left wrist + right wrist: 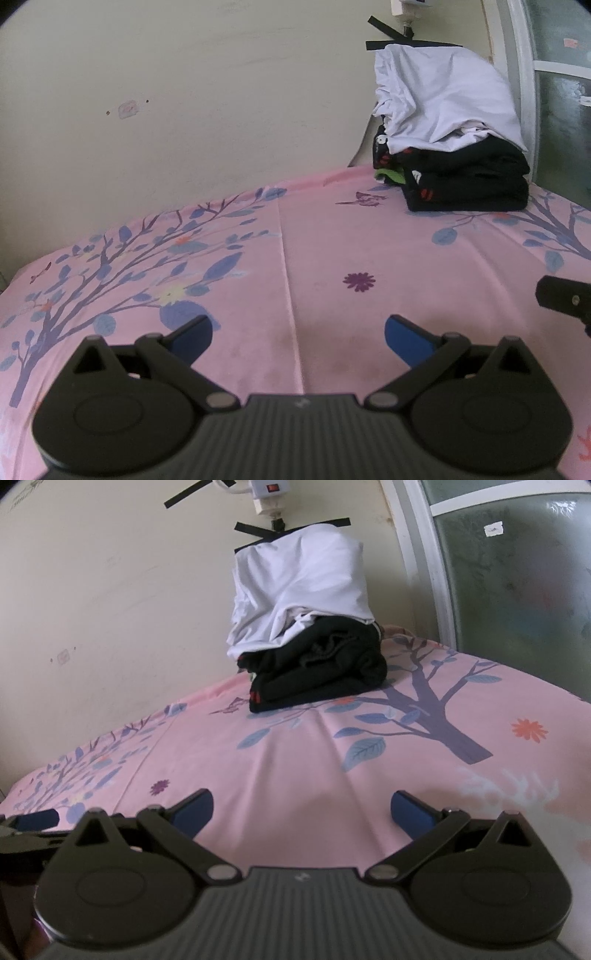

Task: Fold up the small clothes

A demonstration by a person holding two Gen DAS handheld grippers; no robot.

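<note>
Over the pink sheet [314, 236], the left gripper [298, 334] hangs with its jaws spread apart, empty. Beside it, the right gripper [302, 812] is likewise spread, empty. Well beyond, by the wall, black folded clothes [317, 681] sit under a white garment [303, 587].

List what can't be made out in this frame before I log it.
- Whatever the white cloth covers: hidden in both views, above the black folded clothes.
- Green item: mostly hidden behind the black stack, left wrist view; type unclear.
- Right gripper: cut off by the left wrist view's right edge.
- Behind the frosted glass: blurred.
</note>
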